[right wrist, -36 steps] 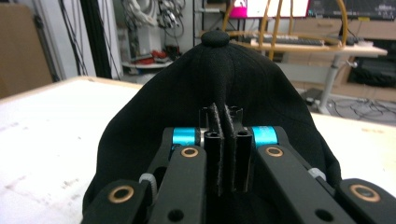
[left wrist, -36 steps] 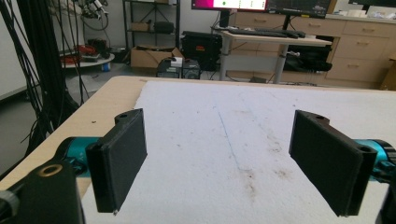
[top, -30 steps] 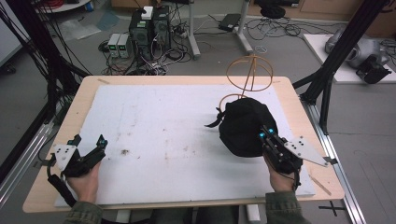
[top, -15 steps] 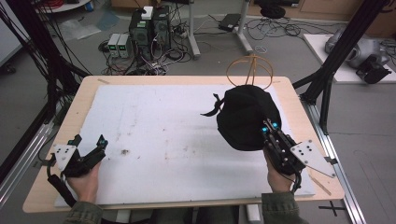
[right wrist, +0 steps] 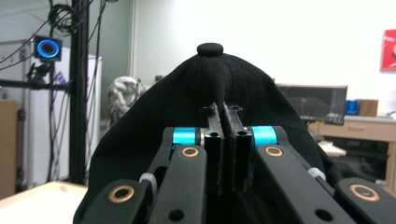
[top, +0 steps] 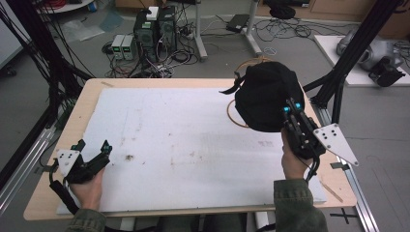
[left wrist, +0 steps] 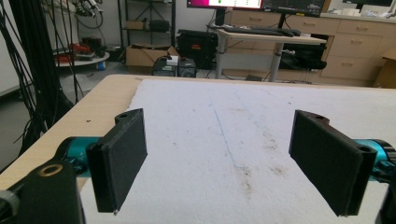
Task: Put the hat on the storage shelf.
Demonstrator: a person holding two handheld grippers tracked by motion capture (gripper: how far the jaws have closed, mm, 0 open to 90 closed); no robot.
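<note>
A black cap [top: 263,94] hangs in the air over the far right of the table, and my right gripper [top: 290,108] is shut on its fabric from the near side. In the right gripper view the jaws are pressed together on a fold of the cap [right wrist: 210,74], with its top button above my right gripper [right wrist: 225,114]. A thin wooden ring stand [top: 233,117] is partly hidden behind the cap. My left gripper [top: 92,146] rests at the table's near left, open. Nothing lies between the wide-apart jaws of my left gripper [left wrist: 229,168].
A white mat [top: 193,140] with a few brown stains covers most of the wooden table [top: 82,106]. Black frame posts stand at the left and right edges. Computers and cables sit on the floor beyond the far edge.
My right gripper has lifted the black cap and carried it toward the far right, so it now covers most of the ring stand. The left gripper has stayed still.
</note>
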